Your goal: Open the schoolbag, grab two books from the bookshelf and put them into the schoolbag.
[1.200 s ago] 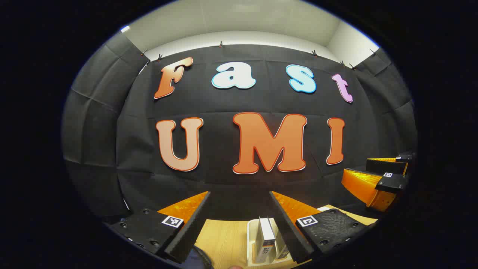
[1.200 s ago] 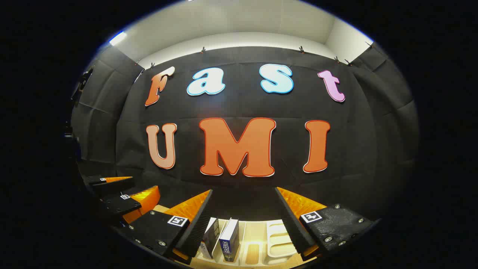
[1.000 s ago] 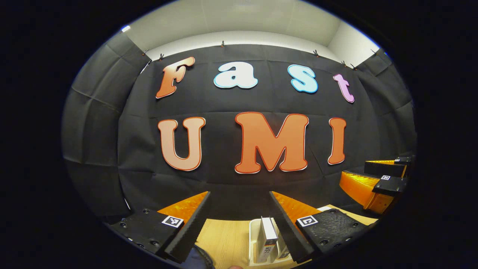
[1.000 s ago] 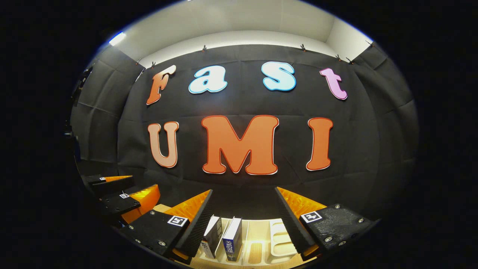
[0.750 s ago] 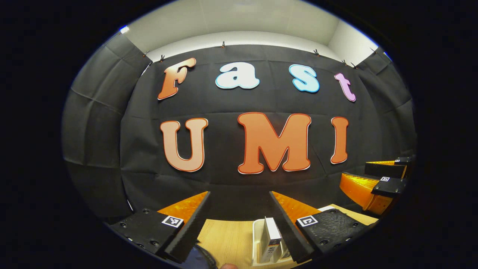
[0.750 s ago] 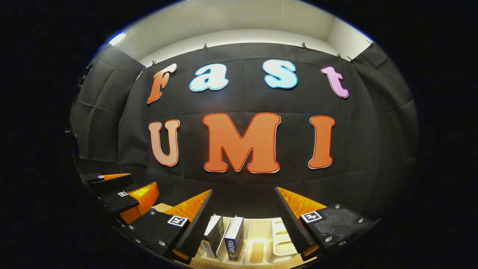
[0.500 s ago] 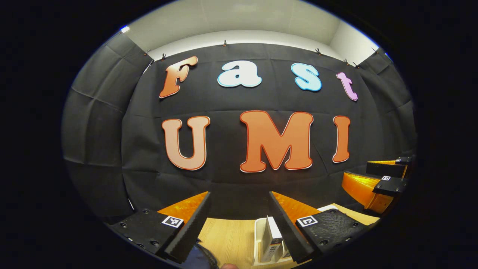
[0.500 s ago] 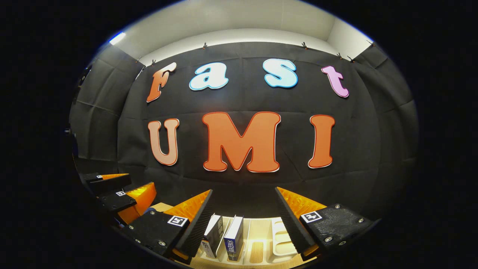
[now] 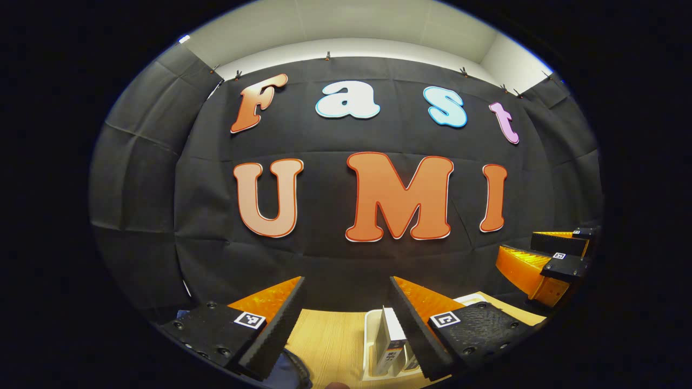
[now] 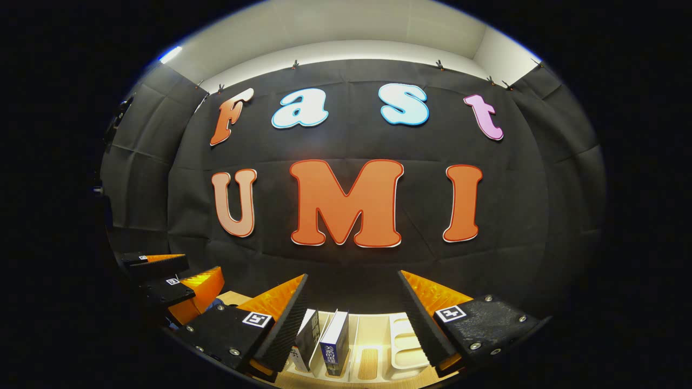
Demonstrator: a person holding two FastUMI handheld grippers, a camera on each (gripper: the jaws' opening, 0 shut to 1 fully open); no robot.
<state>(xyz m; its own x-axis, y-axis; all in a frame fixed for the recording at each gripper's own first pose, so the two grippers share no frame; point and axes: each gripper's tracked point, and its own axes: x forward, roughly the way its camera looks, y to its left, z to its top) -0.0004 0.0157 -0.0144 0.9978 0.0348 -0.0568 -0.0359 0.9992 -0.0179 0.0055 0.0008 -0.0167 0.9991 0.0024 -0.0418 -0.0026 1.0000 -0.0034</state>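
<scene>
Left claw (image 9: pixel 346 324): fingers spread wide, nothing between them, touching nothing. Below it lies the wooden tabletop (image 9: pixel 330 346); at its lower left edge, a dark blue corner of what may be the schoolbag (image 9: pixel 286 373), too little visible to confirm. Just inside its right finger a white bookshelf (image 9: pixel 370 340) holds an upright book (image 9: pixel 392 340).

Right claw (image 10: pixel 351 324): fingers spread wide, empty. The bookshelf (image 10: pixel 403 340) lies below; two books (image 10: pixel 324 340) stand in its slots beside the claw's left finger.
</scene>
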